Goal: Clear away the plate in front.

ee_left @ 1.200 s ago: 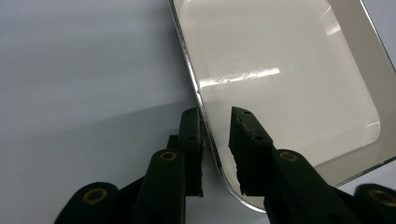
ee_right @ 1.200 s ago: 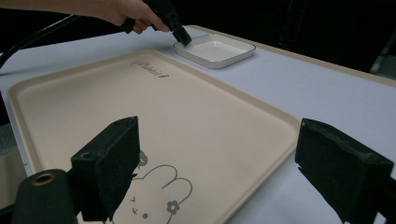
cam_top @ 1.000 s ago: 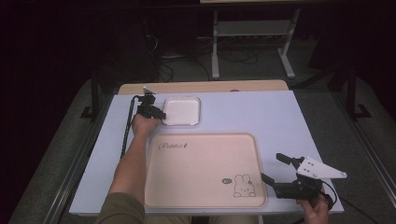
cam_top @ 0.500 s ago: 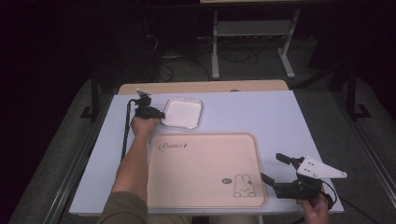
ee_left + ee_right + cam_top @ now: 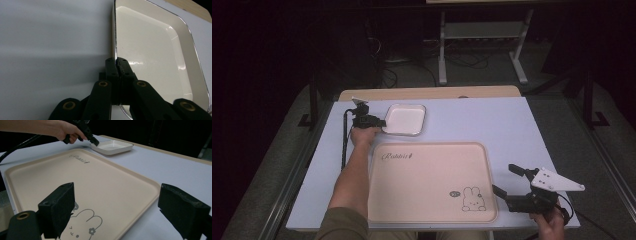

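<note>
Our left tool (image 5: 117,65) has just closed, pinching the rim of the shallow white square enamel dish (image 5: 155,47); our right tool (image 5: 510,181) gapes wide, empty, beside the pink plastic rabbit tray (image 5: 422,175).

Light: dim room, black surroundings from 9 through 12 to 3 o'clock; only the bench (image 5: 472,125) is lit, from above.
Glare: soft sheen inside the white dish (image 5: 155,50), toward 4 o'clock.
Shadows: a faint grey band on the bench, at 9 o'clock in the left gripper view.
Focus: near black fingers (image 5: 60,207) look soft; high view grainy.
</note>
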A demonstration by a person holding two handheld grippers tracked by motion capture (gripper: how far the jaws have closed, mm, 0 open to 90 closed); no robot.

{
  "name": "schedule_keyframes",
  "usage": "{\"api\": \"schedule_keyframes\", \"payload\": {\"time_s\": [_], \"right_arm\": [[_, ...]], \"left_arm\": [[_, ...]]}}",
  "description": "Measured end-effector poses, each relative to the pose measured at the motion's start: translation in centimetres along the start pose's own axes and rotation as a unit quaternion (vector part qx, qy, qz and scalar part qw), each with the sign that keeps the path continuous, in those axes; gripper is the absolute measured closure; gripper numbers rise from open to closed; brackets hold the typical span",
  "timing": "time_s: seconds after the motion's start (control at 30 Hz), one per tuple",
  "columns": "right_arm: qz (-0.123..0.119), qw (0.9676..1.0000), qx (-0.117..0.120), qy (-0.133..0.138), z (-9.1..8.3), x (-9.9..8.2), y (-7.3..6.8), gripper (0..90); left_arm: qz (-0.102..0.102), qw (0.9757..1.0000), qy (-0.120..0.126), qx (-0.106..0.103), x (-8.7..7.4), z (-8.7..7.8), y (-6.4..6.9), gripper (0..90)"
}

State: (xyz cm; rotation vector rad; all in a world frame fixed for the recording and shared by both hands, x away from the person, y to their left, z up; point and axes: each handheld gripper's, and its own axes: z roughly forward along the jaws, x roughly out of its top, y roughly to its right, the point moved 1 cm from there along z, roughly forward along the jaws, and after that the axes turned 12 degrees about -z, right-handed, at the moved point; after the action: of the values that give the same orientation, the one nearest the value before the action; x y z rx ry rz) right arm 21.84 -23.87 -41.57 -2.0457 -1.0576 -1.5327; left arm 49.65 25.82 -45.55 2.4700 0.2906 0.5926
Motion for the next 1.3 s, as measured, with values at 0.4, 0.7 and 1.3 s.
{"api": "schedule_keyframes", "payload": {"time_s": [0.4, 0.7, 1.3], "right_arm": [[0.006, 1.0, -0.003, 0.002, -0.1, 0.0, 0.0, 13.1], [0.006, 1.0, -0.004, 0.003, -0.1, -0.1, 0.1, 13.1], [-0.001, 1.0, 0.001, 0.007, -0.3, 0.1, -0.1, 13.1]], "left_arm": [[-0.012, 0.9992, 0.032, -0.023, 0.5, -1.8, 0.3, 89.1], [-0.018, 0.9981, 0.047, -0.037, 0.9, -3.2, 0.3, 89.0], [0.008, 0.9948, 0.074, -0.07, -0.5, -7.1, 2.1, 89.1]]}}
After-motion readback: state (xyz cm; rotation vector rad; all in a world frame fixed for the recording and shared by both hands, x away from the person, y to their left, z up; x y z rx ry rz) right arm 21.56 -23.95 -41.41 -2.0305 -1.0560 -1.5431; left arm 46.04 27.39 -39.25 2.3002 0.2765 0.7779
